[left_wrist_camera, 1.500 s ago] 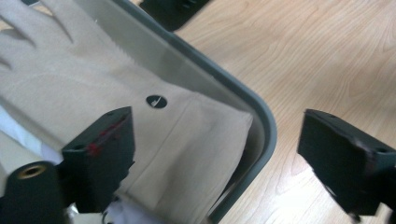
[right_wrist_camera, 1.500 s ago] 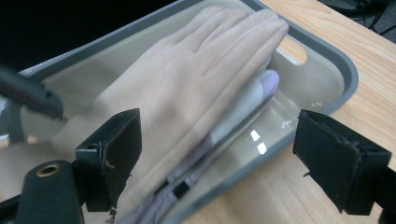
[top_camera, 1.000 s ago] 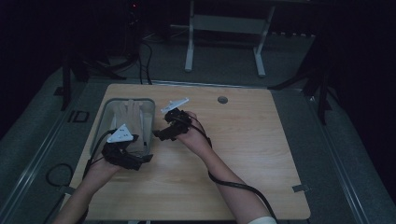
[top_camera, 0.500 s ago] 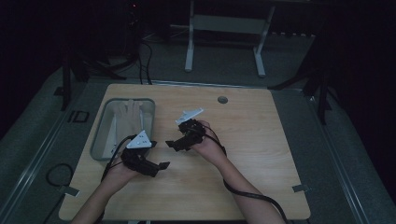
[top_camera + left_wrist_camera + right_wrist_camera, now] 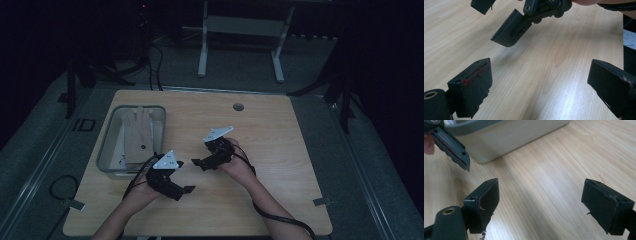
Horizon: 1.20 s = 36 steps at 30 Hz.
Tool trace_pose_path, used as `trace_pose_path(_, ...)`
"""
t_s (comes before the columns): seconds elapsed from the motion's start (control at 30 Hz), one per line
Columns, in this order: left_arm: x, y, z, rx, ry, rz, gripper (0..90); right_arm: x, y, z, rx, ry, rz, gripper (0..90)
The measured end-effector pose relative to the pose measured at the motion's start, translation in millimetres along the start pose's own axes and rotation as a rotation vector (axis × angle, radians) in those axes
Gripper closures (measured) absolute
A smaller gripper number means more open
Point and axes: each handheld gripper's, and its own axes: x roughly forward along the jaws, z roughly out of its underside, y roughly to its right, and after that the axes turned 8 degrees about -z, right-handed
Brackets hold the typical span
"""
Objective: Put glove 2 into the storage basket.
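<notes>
A grey bin [image 5: 107, 145] stands on the left part of the wooden table [image 5: 280, 135], and a tan flat thing [image 5: 137, 135] lies inside it. My left gripper [image 5: 184, 176] hovers just in front of the bin's near right corner, jaws wide apart and empty. My right gripper [image 5: 201, 153] is a little to its right and farther back, also open and empty, pointing left. In the left gripper view the open left gripper [image 5: 541, 85] faces bare wood with the right gripper [image 5: 524, 22] above. The right gripper [image 5: 546, 202] looks at the bin's wall [image 5: 506, 135].
A round hole [image 5: 238, 107] sits near the table's far edge. The left gripper's jaw tip [image 5: 452, 146] shows at the upper left of the right gripper view. Cables trail from both hands toward the front edge. A dark floor and a metal frame [image 5: 240, 30] lie beyond the table.
Both grippers have drawn back from the bin toward the person and the table's middle. The left one came away from the bin's near edge; both stay open.
</notes>
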Motion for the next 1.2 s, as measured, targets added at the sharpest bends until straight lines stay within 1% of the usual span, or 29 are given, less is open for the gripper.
trace_pose_path(0.1, 8.1, 3.5, 1.7, 0.001, 0.002, 0.022, 5.9, -3.0, 2.3, 9.8, 0.004, 0.000, 0.004, 14.4)
trace_pose_path(0.17, 14.0, 5.4, 3.2, -0.001, -0.009, 0.035, 5.8, -4.7, 3.0, 16.5, 0.006, 0.003, 0.008, 14.2)
trace_pose_path(0.23, 19.6, 6.8, 5.2, 0.007, -0.023, 0.043, 5.8, -6.1, 4.5, 23.3, 0.011, 0.002, 0.007, 14.1)
trace_pose_path(0.3, 24.6, 7.4, 7.2, -0.002, -0.030, 0.049, 5.8, -7.6, 6.1, 29.7, 0.016, 0.003, 0.003, 14.1)
trace_pose_path(0.43, 32.5, 9.5, 11.0, -0.022, -0.016, 0.067, 5.8, -10.6, 6.8, 41.9, 0.011, -0.007, 0.011, 13.9)
trace_pose_path(0.57, 42.1, 14.1, 14.0, -0.014, -0.029, 0.094, 5.8, -14.2, 7.9, 52.8, 0.016, -0.008, 0.015, 13.9)
trace_pose_path(0.6, 44.0, 15.4, 14.5, -0.010, -0.026, 0.103, 5.8, -14.9, 8.0, 55.2, 0.020, -0.009, 0.019, 13.6)
trace_pose_path(0.67, 47.6, 17.9, 15.2, -0.005, -0.025, 0.110, 5.8, -16.2, 8.4, 60.5, 0.016, -0.023, 0.045, 13.6)
trace_pose_path(0.8, 53.0, 20.6, 16.9, 0.001, -0.032, 0.127, 5.8, -19.4, 10.2, 71.7, 0.027, -0.019, 0.051, 13.5)
trace_pose_path(0.83, 53.9, 20.9, 17.3, 0.004, -0.040, 0.130, 5.8, -20.4, 10.7, 74.2, 0.029, -0.016, 0.055, 13.5)
trace_pose_path(0.97, 57.2, 22.7, 19.8, 0.019, -0.047, 0.138, 5.9, -24.5, 12.7, 82.8, 0.029, -0.004, 0.066, 13.5)
trace_pose_path(1.1, 57.3, 23.7, 19.7, 0.029, -0.038, 0.139, 5.9, -28.2, 13.1, 91.1, 0.017, -0.004, 0.093, 13.2)
trace_pose_path(1.2, 56.5, 23.0, 18.9, 0.025, -0.031, 0.141, 6.4, -29.5, 13.7, 96.7, 0.013, -0.006, 0.102, 13.0)
